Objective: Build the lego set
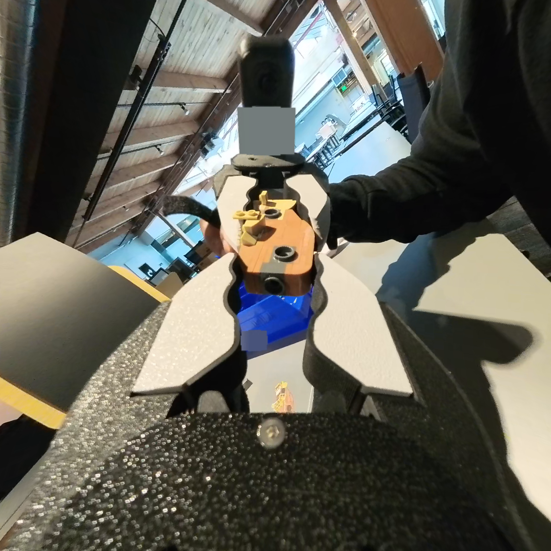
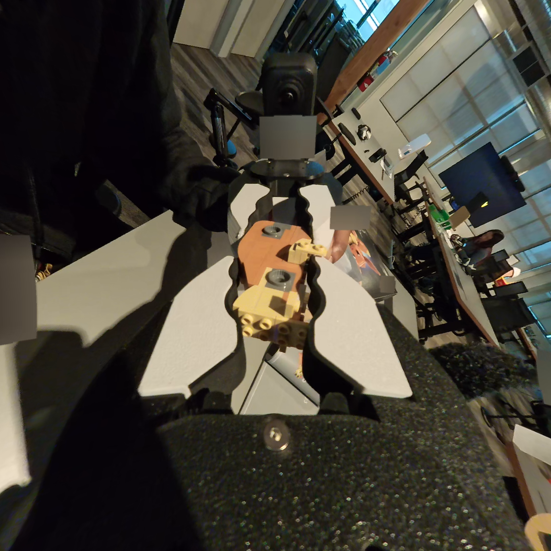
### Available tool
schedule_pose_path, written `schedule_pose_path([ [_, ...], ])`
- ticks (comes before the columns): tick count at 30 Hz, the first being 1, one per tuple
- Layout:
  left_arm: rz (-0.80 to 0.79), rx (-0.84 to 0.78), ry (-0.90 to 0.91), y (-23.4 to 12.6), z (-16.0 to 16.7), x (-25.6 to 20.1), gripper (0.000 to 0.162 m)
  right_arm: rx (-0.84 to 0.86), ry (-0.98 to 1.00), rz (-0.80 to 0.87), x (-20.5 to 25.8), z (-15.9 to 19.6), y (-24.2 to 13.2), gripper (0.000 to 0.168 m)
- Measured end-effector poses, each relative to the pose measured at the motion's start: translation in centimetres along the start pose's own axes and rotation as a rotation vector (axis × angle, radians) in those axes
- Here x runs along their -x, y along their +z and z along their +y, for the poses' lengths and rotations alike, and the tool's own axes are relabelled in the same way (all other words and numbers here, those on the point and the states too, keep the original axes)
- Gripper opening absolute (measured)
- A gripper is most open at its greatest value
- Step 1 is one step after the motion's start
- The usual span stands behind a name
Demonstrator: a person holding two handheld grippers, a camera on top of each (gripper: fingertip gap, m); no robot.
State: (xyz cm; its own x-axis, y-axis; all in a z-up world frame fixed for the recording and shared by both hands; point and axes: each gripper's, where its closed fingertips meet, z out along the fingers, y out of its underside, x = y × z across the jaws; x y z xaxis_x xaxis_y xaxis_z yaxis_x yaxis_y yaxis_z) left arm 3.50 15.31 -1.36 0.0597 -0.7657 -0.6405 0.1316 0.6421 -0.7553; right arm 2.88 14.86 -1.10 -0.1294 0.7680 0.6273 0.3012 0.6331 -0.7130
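The white tabletop stretches under both hands, with a blue bin sitting on it below the work. Above it the two claws face each other tip to tip. The left claw is clamped on one end of the brown Lego model, and the right claw grips the other, tan-bricked end, so the model hangs between them, off the tabletop. A small tan plate sticks out from the model's top, beside two grey round studs.
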Motion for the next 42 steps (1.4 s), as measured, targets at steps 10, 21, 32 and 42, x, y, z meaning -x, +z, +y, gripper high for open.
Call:
schedule_pose_path([
  [10,-0.021,-0.031,0.052,-0.3,-0.6,0.2,0.046,0.001,-0.015,0.039,-0.3,-0.3,0.2,0.047],
  [21,-0.044,-0.038,0.031,-0.5,-0.2,0.7,0.046,0.009,-0.022,0.070,-0.8,-0.1,0.2,0.045],
  [32,-0.031,-0.064,-0.010,-0.7,-0.5,0.8,0.043,-0.020,-0.023,0.066,-0.7,-0.4,0.1,0.045],
  [42,-0.032,-0.086,0.018,-0.9,-1.0,0.4,0.043,-0.042,-0.021,0.035,-0.3,-0.9,0.2,0.045],
])
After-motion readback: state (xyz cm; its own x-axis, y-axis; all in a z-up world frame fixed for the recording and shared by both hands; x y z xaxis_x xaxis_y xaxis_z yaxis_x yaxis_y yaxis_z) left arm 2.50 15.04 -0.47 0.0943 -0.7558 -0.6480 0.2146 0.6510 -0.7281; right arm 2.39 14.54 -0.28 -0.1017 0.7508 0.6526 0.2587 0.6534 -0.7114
